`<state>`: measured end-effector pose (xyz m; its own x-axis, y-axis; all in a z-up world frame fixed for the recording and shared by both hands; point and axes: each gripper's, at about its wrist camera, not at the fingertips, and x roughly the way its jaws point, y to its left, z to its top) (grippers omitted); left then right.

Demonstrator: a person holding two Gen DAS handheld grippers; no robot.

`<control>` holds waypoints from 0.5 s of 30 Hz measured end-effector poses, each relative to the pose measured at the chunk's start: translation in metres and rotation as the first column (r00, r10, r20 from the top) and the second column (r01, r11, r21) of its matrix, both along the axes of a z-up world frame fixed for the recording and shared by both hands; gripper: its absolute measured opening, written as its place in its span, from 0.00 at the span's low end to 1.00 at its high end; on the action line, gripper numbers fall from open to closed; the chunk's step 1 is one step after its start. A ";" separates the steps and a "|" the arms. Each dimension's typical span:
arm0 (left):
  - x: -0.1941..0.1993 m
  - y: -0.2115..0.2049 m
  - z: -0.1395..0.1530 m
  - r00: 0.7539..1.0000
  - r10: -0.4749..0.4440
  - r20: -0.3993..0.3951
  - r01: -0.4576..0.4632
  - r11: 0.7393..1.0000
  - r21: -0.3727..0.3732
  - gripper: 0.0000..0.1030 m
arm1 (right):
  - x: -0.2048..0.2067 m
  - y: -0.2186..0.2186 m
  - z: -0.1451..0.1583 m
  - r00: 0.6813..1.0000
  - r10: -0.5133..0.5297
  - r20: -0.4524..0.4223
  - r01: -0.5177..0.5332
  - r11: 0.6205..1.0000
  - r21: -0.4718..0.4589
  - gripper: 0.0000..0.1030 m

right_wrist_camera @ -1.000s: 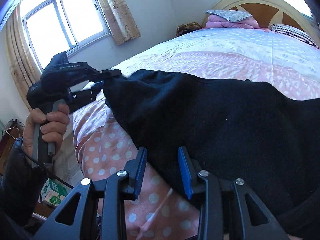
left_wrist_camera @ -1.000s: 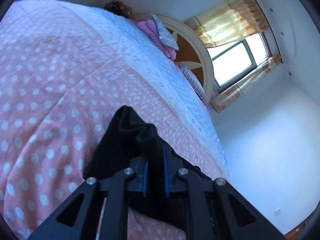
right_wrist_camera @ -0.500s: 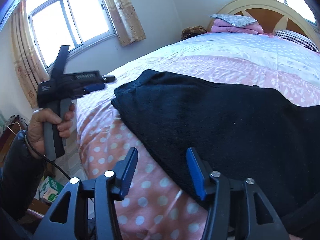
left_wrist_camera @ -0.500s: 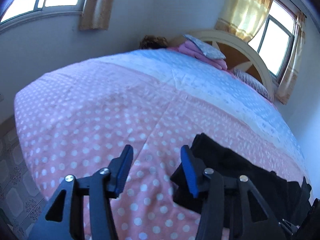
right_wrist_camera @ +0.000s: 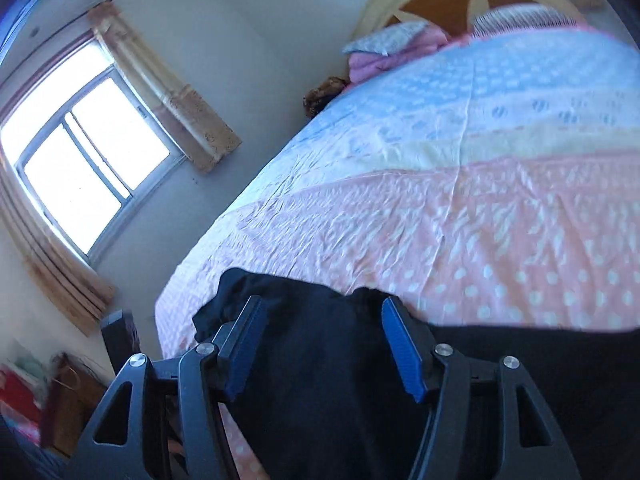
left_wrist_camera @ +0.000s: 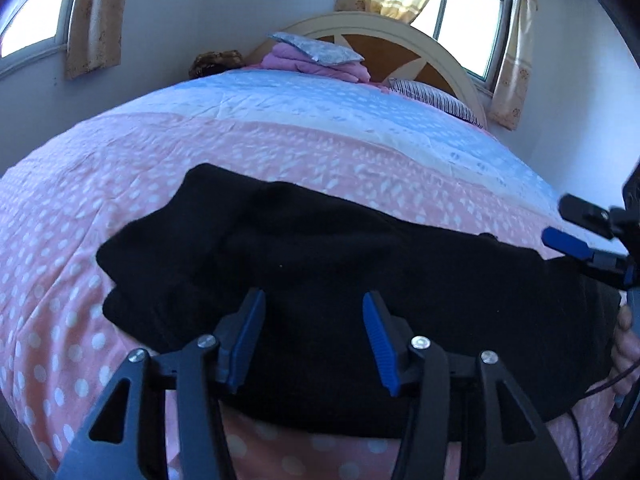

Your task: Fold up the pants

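Both grippers released: left gripper (left_wrist_camera: pixel 312 336) and right gripper (right_wrist_camera: pixel 320 344) jaws opening, nothing pinched. Black pants (left_wrist_camera: pixel 320 264) lie just ahead, folded on the pink bedspread (left_wrist_camera: pixel 120 168). Likely between folds; next needs fresh edge grips.

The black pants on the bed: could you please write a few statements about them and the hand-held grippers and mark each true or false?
1. The black pants lie on the polka-dot bedspread. True.
2. The left hand-held gripper is clamped on the pants. False: its jaws are opening, and the fabric lies beneath them ungripped.
3. The right hand-held gripper holds a pillow. False: it holds nothing; its jaws are opening above the pants.
4. Folded pink bedding sits by the headboard. True.
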<state>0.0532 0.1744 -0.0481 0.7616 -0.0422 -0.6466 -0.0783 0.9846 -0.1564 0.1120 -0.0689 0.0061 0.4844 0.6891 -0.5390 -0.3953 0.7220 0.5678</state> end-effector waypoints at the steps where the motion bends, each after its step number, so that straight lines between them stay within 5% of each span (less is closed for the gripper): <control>1: 0.000 -0.003 0.001 1.000 -0.004 -0.008 0.004 1.000 0.021 0.53 | 0.008 0.001 -0.005 1.000 0.004 -0.023 -0.004 1.000 0.002 0.60; 4: 0.001 -0.006 0.001 1.000 -0.008 -0.018 0.009 0.998 0.060 0.57 | 0.028 0.020 -0.022 0.992 0.067 -0.105 -0.068 0.998 -0.009 0.60; 6: 0.001 -0.009 0.001 1.000 -0.011 -0.020 0.012 0.996 0.085 0.58 | 0.029 0.037 -0.036 0.982 0.080 -0.170 -0.100 0.988 -0.117 0.60; 9: 0.001 -0.009 -0.001 1.000 -0.010 -0.013 0.011 0.996 0.088 0.59 | 0.013 0.053 -0.034 0.980 0.139 -0.144 -0.173 0.952 -0.254 0.60; 15: 0.003 -0.012 -0.002 1.000 -0.020 -0.019 0.022 0.995 0.095 0.63 | 0.016 0.062 -0.041 0.933 0.242 -0.267 -0.298 0.934 -0.197 0.61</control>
